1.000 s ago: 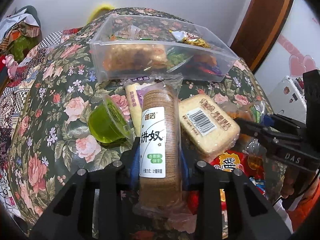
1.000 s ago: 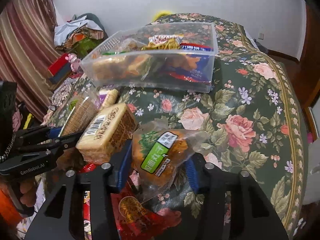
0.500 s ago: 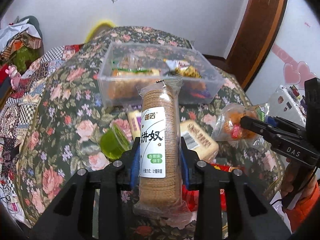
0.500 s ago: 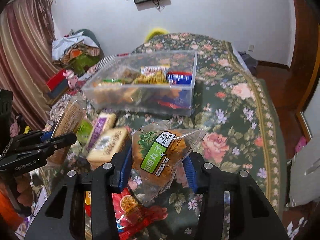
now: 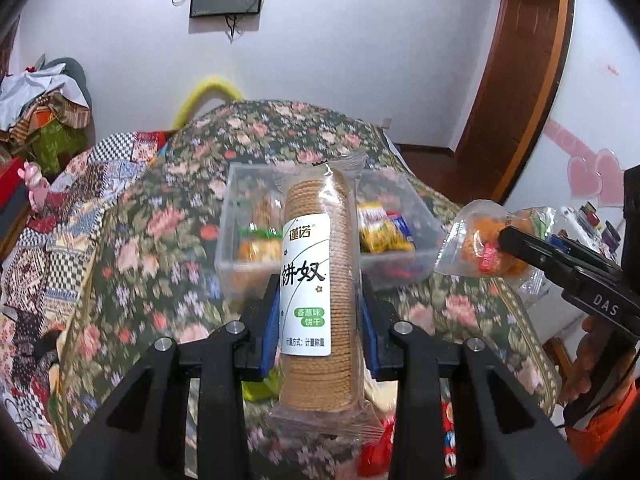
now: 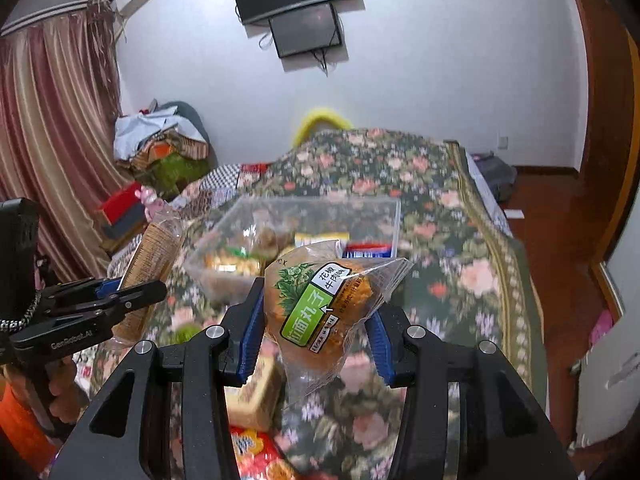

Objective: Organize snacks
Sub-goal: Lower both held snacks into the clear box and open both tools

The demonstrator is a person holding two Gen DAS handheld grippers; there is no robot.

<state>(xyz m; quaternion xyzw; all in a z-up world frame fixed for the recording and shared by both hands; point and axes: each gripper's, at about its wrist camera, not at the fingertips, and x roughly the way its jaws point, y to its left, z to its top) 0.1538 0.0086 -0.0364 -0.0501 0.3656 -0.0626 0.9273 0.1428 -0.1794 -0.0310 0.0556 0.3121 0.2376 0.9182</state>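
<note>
- Our left tool [image 5: 320, 312] pinches a tall sleeve of biscuits [image 5: 318, 280], held upright above the floral-covered counter [image 5: 152, 248].
- Our right tool [image 6: 316, 328] is clamped on a bagged snack with a green label [image 6: 320, 308], also held in the air.
- We judge this the carrying step: both packs lifted, not yet placed.
- The clear bin [image 6: 394, 220], already holding snacks, sits ahead mid-counter.
- Next, we need each pack over the bin's open top, lowered into free space, then released.
</note>
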